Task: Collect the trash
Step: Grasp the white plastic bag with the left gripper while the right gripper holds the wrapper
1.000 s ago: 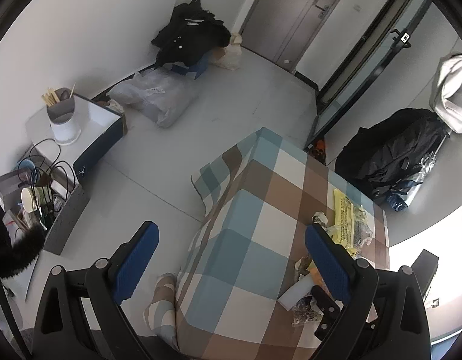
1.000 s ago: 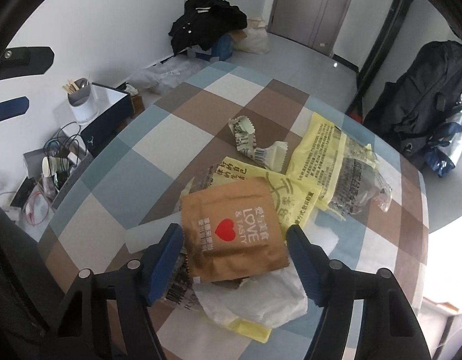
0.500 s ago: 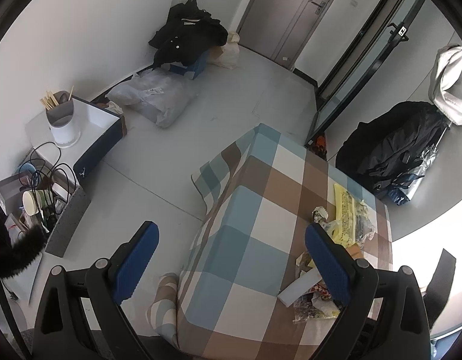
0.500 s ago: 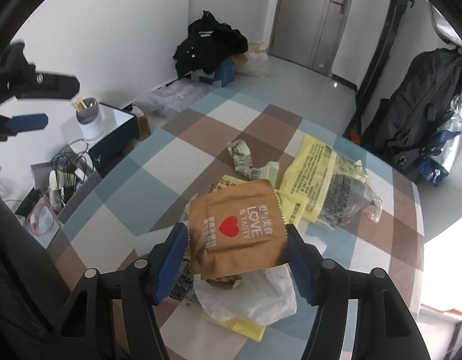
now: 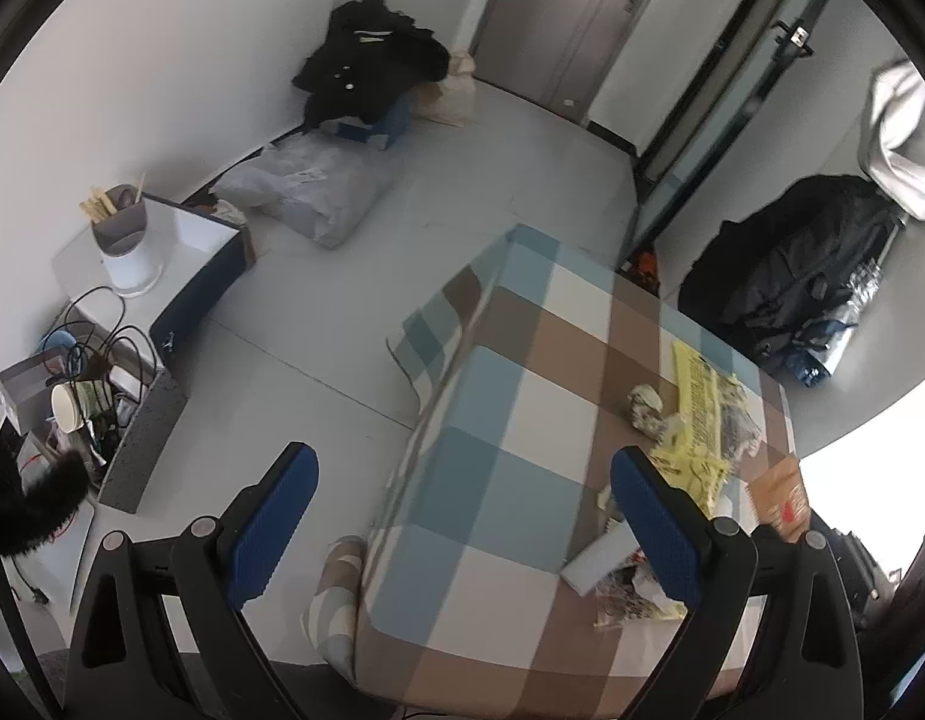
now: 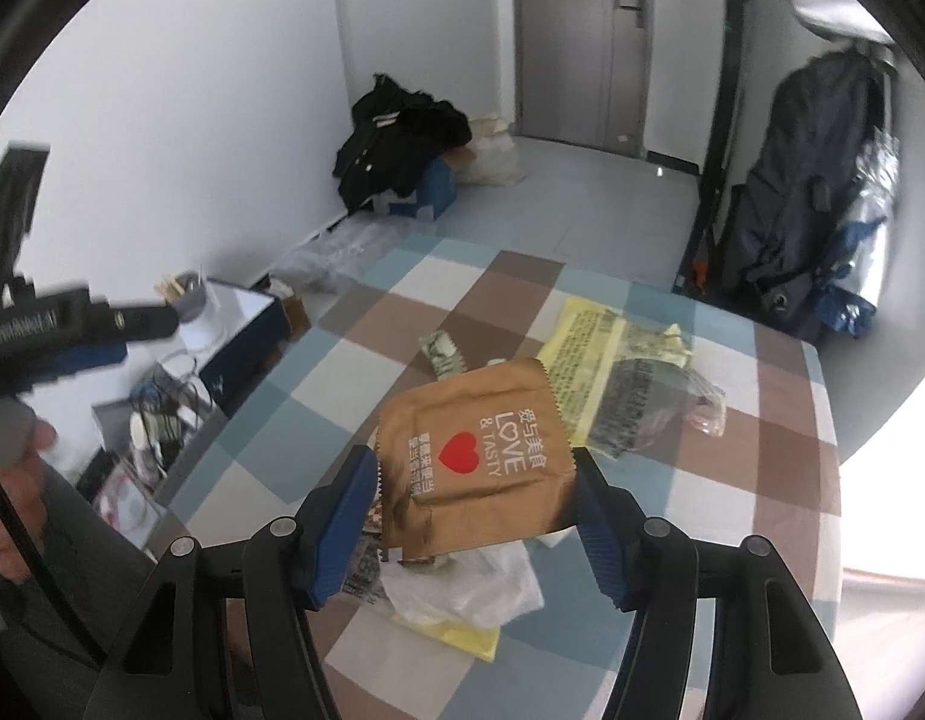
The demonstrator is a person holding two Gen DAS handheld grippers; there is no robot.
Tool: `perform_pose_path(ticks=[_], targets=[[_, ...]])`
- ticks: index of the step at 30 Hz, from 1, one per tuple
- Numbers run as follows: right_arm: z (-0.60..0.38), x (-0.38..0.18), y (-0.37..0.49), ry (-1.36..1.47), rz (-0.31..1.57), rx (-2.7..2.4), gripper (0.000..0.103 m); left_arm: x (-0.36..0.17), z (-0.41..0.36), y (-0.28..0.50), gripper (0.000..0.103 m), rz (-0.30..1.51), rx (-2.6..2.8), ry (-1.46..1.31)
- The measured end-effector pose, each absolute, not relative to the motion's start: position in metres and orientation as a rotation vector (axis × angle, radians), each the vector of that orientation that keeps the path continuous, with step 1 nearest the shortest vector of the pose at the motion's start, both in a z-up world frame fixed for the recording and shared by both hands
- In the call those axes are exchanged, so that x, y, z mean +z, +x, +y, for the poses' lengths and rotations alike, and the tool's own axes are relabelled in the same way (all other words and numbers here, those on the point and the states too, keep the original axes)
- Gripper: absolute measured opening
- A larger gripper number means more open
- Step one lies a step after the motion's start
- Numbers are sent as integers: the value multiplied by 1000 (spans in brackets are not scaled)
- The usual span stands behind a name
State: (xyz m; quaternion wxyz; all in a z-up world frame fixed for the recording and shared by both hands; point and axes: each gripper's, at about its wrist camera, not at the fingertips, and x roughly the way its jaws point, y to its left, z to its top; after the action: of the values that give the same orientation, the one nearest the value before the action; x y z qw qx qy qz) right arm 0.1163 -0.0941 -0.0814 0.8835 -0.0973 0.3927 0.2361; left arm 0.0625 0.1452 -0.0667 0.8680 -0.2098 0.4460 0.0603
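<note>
My right gripper holds 1 brown packet by its side edges, clear above the litter near the table's right edge. My left gripper hangs wide and empty off the table's left edge. Yellow wrappers, a crumpled scrap and white plastic lie uncollected; I judge collecting barely begun.

Glossy brown foil pouch; woven checked tablecloth; crinkled yellow plastic wrapper

Soft daylight indoors, blown-out white glare at the right edge, fisheye bending and dark corners — slight motion blur
</note>
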Motion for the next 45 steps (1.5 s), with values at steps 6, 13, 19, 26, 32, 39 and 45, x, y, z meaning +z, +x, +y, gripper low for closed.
perform_pose_path(ticks=[6,13,19,26,32,39,45], targets=[[-125,-65,112,-125,774,462,64,-64,123,63,96,934,85,-371],[-166,-60,105,-61,765,423,64,-65,86,62,96,954,-34,-295],[-199,-65,93,-44,768,386,64,-69,47,62,96,1000,-172,-206],[-236,-68,85,4,745,359,64,-87,-18,70,96,1083,-299,145],[-260,-71,84,45,738,341,64,-102,-42,76,96,1084,-276,338],[-283,-74,87,114,741,321,64,-108,-61,87,94,1090,-367,423],[-291,-79,87,151,744,322,64,-111,-64,98,63,1167,-437,415]])
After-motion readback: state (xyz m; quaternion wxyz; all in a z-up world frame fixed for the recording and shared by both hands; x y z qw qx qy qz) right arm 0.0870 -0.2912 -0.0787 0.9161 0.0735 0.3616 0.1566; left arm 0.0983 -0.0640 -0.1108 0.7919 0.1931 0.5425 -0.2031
